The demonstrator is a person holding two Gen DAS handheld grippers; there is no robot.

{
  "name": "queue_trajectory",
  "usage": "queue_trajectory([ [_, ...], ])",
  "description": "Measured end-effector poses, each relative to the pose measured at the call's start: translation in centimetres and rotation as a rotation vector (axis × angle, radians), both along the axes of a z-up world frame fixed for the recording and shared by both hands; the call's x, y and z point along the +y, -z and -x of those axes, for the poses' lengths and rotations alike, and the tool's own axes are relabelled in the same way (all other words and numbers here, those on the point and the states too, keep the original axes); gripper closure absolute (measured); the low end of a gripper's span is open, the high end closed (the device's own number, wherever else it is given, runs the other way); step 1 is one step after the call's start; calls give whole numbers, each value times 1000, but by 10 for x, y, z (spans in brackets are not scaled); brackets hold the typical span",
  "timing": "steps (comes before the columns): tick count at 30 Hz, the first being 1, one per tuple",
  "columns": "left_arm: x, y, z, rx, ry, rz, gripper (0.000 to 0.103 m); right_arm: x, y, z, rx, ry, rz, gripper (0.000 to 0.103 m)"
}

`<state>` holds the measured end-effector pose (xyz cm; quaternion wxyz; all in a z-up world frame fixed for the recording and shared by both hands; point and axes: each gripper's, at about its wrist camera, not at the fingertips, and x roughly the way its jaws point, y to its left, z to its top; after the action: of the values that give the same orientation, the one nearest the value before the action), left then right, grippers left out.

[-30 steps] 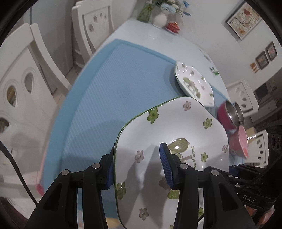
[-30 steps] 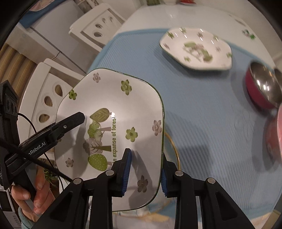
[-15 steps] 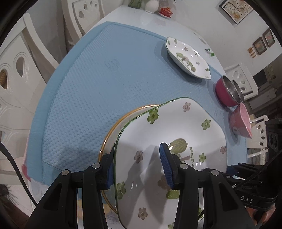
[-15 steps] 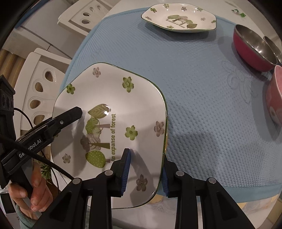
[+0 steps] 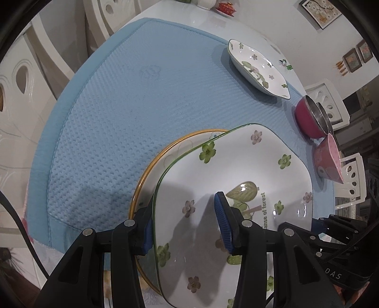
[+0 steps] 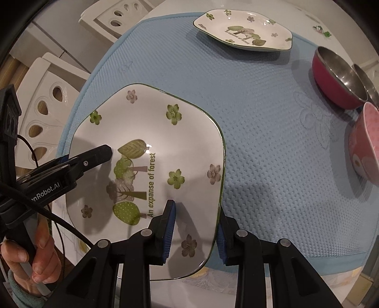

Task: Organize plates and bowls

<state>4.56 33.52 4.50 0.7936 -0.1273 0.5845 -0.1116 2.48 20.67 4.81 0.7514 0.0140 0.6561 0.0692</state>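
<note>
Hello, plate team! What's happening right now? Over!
Left gripper and right gripper both clamped on flowered plate. Plate hangs over gold-rimmed plate. Nothing in the way; bowls off to the side.

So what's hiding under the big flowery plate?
Under the big flowery plate, a round plate with a gold rim peeks out on the blue mat. Most of it is covered.

White table [image 5: 180, 16] under blue mat [image 5: 132, 94] with dishes.
</note>
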Motion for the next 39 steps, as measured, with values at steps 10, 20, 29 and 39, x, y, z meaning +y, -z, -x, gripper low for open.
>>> queue_trajectory([
  [10, 0, 0, 1, -2, -6, 4, 62, 20, 25, -1, 82, -8, 73, 72],
  [20, 1, 0, -2, -1, -18, 18, 62, 27, 26, -2, 46, -1, 99, 72],
  [29, 12, -9, 2, -28, -82, 53, 62, -2, 11, -11, 8, 83, -32, 72],
  [39, 14, -24, -1, -89, -68, 43, 60, -15, 2, -3, -20, 64, -76, 71],
])
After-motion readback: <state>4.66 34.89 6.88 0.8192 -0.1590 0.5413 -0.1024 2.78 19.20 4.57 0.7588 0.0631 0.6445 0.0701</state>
